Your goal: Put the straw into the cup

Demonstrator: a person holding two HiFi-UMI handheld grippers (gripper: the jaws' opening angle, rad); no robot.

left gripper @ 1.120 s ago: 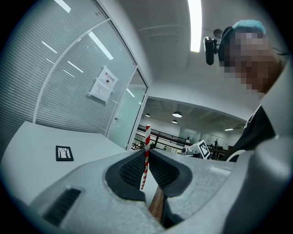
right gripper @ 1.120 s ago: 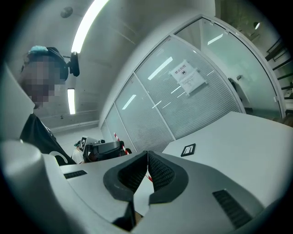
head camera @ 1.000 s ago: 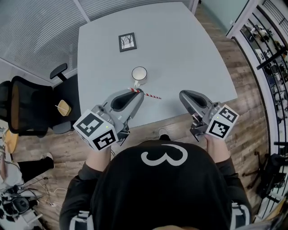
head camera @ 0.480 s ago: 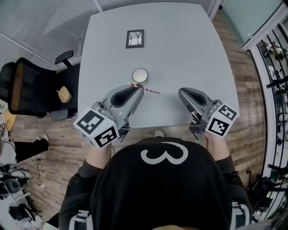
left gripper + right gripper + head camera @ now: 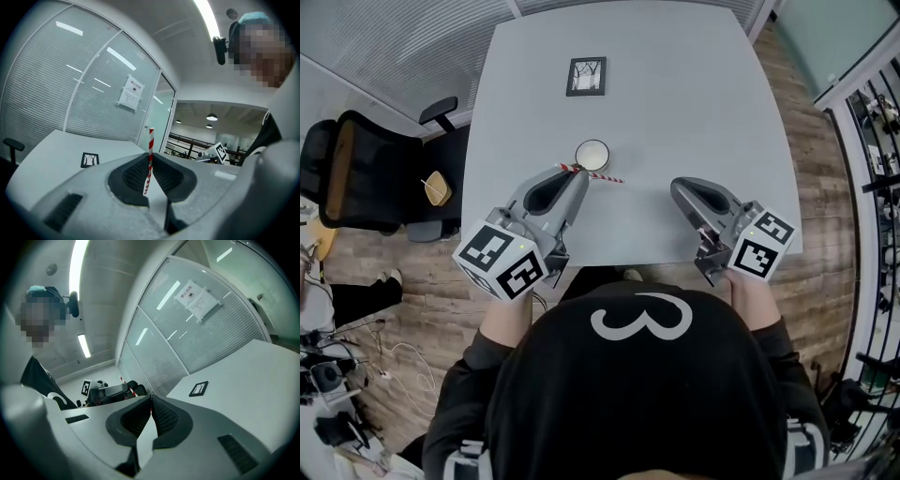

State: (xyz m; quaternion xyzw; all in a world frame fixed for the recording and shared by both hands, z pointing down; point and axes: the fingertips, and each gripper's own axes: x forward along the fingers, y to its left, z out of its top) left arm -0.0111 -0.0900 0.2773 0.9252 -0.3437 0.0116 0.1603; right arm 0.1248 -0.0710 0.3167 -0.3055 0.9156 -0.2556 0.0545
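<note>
**Straw clamped in left jaws, just beside the cup**

A grey table (image 5: 675,112) fills most of the head view. A black chair (image 5: 356,178) stands on the wood floor to its left. The person leans over the near edge with a gripper in each hand.

The left gripper (image 5: 575,173) reaches over the table toward the cup. In its own view the jaws are clamped on the straw (image 5: 149,154), which crosses between the ribbed pads and sticks out past them on both sides.

The right gripper (image 5: 680,187) is held over the near part of the table, well apart from the cup. In its own view the jaws meet at the tips with nothing between them.

A small framed picture (image 5: 587,76) lies flat toward the far side of the table.

The white cup (image 5: 592,153) stands upright near the middle of the table, its mouth open.

The red-and-white striped straw (image 5: 600,175) is just on the near side of the cup and outside it. It runs sideways from the left jaws toward the right.
</note>
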